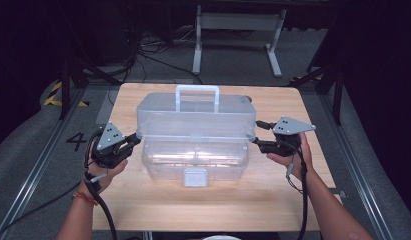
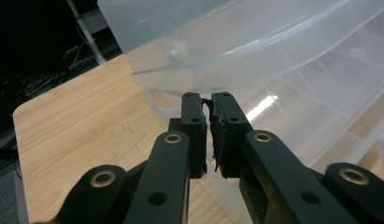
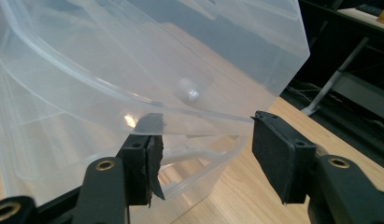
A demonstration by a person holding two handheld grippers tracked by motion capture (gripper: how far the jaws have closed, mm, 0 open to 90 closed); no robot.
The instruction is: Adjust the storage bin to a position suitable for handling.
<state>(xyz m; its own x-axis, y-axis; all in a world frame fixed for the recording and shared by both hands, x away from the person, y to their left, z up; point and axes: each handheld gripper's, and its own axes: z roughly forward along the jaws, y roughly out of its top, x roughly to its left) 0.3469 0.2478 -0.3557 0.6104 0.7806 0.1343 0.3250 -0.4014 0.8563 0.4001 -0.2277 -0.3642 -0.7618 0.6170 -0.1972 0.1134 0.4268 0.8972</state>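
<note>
We saw L gripper (image 2: 207, 100) jaws together at the clear storage box (image 1: 195, 155) lid (image 1: 195, 116) rim. R gripper (image 3: 206, 135) jaws stood apart w/ lid edge between, not clamped.

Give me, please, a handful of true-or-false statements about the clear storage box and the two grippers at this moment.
1. The lid of the clear plastic box is raised above its base. True.
2. The left gripper has its jaws spread wide apart. False: they are shut together at the lid's edge.
3. The right gripper has its jaws open, with the lid's rim between them. True.
4. The box stands on a black metal table. False: the table is light wood.
5. The lid's handle is red. False: it is whitish, translucent.
</note>
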